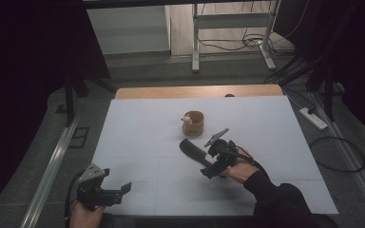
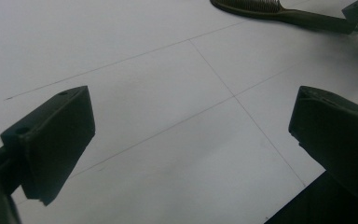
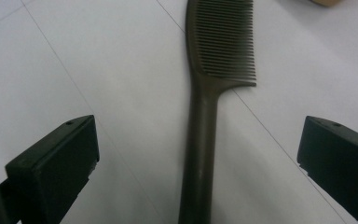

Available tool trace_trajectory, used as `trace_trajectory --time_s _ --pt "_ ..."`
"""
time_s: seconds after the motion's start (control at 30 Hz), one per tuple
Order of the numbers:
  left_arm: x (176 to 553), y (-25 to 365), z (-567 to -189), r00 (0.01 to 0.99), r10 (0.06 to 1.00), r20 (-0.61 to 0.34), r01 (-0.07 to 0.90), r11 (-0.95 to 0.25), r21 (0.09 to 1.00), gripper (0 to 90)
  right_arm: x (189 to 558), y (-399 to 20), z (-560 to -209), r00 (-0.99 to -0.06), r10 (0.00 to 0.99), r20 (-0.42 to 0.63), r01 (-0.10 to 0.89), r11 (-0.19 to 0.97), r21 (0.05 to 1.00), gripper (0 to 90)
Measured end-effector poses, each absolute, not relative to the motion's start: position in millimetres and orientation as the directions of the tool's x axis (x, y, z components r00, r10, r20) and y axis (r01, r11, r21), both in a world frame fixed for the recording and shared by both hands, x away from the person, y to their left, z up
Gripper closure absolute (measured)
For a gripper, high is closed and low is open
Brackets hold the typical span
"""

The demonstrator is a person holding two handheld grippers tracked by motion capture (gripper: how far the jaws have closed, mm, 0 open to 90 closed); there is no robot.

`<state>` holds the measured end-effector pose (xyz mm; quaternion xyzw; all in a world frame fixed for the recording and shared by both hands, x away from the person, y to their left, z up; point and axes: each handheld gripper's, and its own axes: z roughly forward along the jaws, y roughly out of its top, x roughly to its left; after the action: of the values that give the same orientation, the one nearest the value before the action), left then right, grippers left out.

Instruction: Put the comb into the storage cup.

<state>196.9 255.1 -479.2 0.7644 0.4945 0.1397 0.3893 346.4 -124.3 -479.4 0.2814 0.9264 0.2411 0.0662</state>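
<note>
A dark comb (image 1: 193, 152) lies flat on the white table sheet (image 1: 138, 128), teeth end toward the far left, handle toward the person. My right gripper (image 1: 208, 170) hovers just over the handle end, open. In the right gripper view the comb (image 3: 204, 135) runs straight up between the two wide-apart jaws, its handle centred and touching neither. My left gripper (image 1: 123, 190) rests near the table's front left edge, open and empty. In the left gripper view the comb (image 2: 279, 14) lies far off at the top right.
A small round wooden cup (image 1: 193, 122) with a pale figure at its rim stands just beyond the comb. The sheet's front edge (image 2: 298, 196) lies close under the left gripper. Bare wood (image 1: 171, 91) shows at the table's far edge.
</note>
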Motion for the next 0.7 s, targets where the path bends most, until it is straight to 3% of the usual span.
trace_trajectory --time_s 0.7 --pt "197 256 -479 0.474 0.863 -0.173 0.645 -0.207 0.735 0.9 352 -125 -504 -0.824 0.567 -0.004 0.515 0.750 0.415 0.0"
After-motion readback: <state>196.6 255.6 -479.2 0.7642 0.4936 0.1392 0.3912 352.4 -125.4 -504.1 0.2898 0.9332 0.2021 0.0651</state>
